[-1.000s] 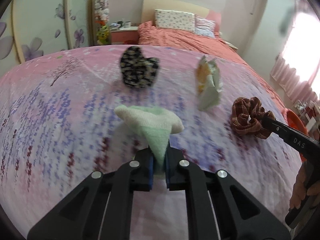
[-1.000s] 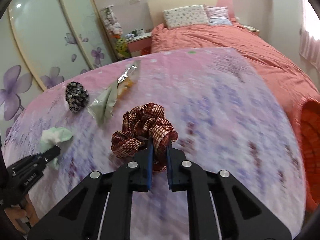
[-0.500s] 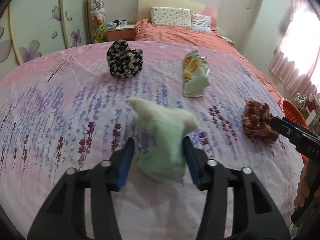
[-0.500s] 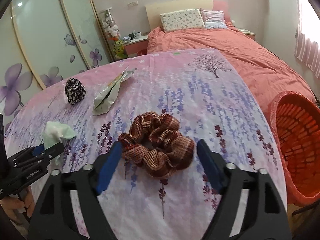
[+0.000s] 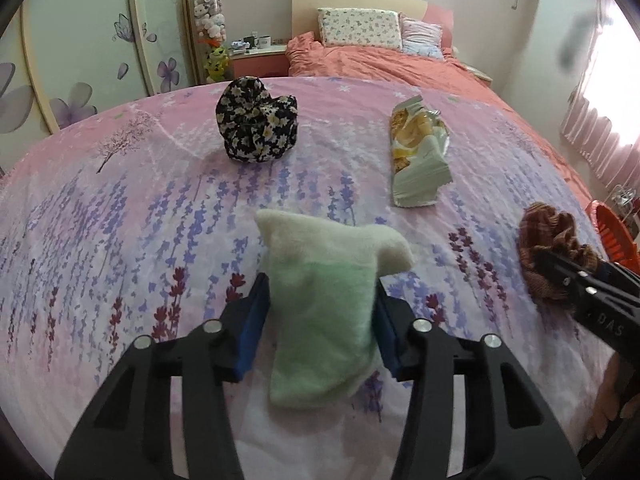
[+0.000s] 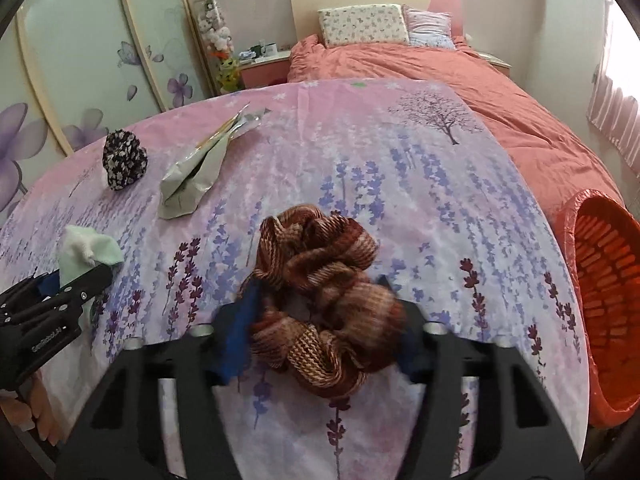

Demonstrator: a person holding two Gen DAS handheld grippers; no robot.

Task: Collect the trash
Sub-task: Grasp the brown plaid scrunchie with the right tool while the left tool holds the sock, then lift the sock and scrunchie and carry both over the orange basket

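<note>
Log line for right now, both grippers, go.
left gripper: open around green cloth | right gripper: open around brown scrunchie | snack wrapper: on table | orange basket: right

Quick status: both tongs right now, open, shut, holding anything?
Left tongs: open, astride the green cloth lying on the sheet.
Right tongs: open, astride the brown scrunchie.

A crumpled pale green cloth [image 5: 324, 312] lay flat on the lavender-printed sheet [image 5: 120, 208]. At its 1 o'clock lay a torn, flattened snack wrapper [image 5: 418, 160], silver with yellow print. At 11 o'clock sat a bunched black scrunchie with white flowers [image 5: 258, 126]. At 3 o'clock lay a brown plaid scrunchie [image 6: 324, 300], and beyond it an orange basket [image 6: 604, 280] stood off the sheet's edge.
</note>
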